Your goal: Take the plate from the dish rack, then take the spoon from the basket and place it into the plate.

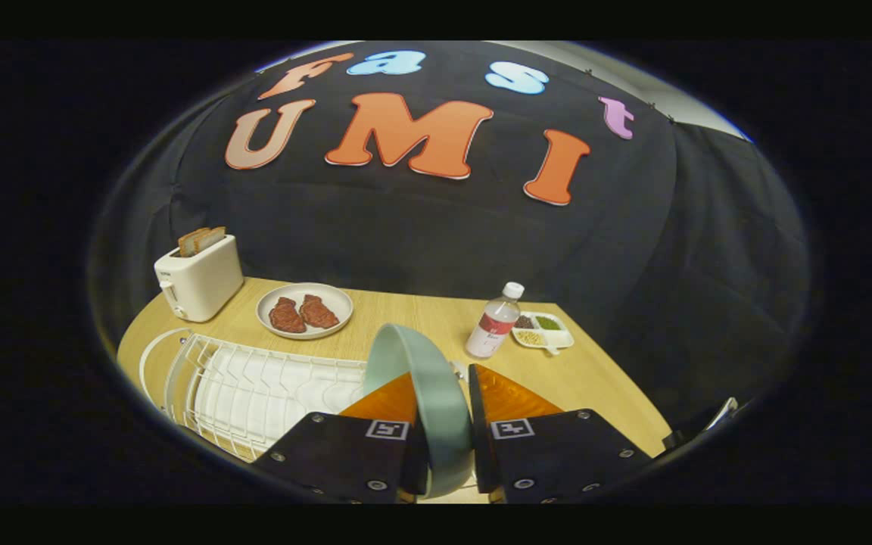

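We see the tool [447, 424] closed on the plate [425, 386] — a pale green plate held on edge, upright, with one finger pressing each face. The plate's lower rim is hidden between the tool's two bodies, so we cannot make out how deep it sits; its upper arc rises clear above the fingertips.

Just beside the plate lies the white wire dish rack [254, 390] on the wooden tabletop [406, 310]. Its near corner is cut off behind the tool, and we cannot tell whether the plate touches the rack's wires or hangs just above them.

Beyond the rack stands a white toaster [199, 286] with two slices of bread [201, 240] poking from its slots. Near it sits a white dish [304, 310] carrying two brown pieces of meat [302, 313]. Beyond the fingers on the other side a clear bottle [494, 323] with a white cap and red label stands upright — touching or just in front of a small divided tray [546, 331] holding green, dark and pale fillings, too small for us to name.
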Demonstrator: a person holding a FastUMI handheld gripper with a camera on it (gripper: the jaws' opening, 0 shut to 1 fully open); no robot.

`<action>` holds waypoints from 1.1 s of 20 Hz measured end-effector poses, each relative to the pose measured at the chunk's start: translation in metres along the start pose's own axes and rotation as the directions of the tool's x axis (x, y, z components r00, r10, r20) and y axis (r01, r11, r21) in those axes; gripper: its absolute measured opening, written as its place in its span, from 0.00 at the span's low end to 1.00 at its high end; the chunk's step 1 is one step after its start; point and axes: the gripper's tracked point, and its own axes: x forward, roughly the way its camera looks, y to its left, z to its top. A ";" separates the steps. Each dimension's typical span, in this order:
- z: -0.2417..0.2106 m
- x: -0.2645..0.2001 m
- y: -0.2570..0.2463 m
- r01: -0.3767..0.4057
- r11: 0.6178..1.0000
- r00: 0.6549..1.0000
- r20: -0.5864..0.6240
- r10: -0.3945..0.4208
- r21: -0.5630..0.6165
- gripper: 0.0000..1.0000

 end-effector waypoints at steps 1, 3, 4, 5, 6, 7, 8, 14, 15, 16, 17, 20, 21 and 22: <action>0.007 -0.007 0.000 -0.004 1.000 1.000 0.022 0.004 0.005 0.23; 0.011 -0.015 0.001 -0.024 0.999 0.999 0.027 0.023 0.022 0.22; 0.012 -0.020 0.001 -0.035 0.999 0.999 0.032 0.034 0.031 0.22; 0.014 -0.025 0.000 -0.044 0.998 0.998 0.037 0.043 0.035 0.22; 0.013 -0.030 -0.001 -0.050 0.998 0.998 0.042 0.049 0.038 0.22; 0.013 -0.037 -0.002 -0.058 0.997 0.997 0.049 0.056 0.041 0.22; 0.015 -0.043 -0.002 -0.068 0.996 0.996 0.057 0.066 0.048 0.22; 0.009 -0.081 -0.003 -0.160 0.980 0.985 0.081 0.151 0.115 0.22; 0.007 -0.088 -0.003 -0.170 0.978 0.983 0.089 0.160 0.119 0.22; 0.004 -0.096 -0.002 -0.187 0.974 0.980 0.097 0.175 0.126 0.22; -0.001 -0.104 0.000 -0.207 0.969 0.976 0.099 0.195 0.137 0.22; -0.021 -0.122 0.003 -0.264 0.947 0.964 0.091 0.251 0.183 0.22; -0.029 -0.126 0.003 -0.275 0.939 0.961 0.089 0.262 0.206 0.22; -0.038 -0.130 0.004 -0.289 0.928 0.957 0.085 0.277 0.233 0.22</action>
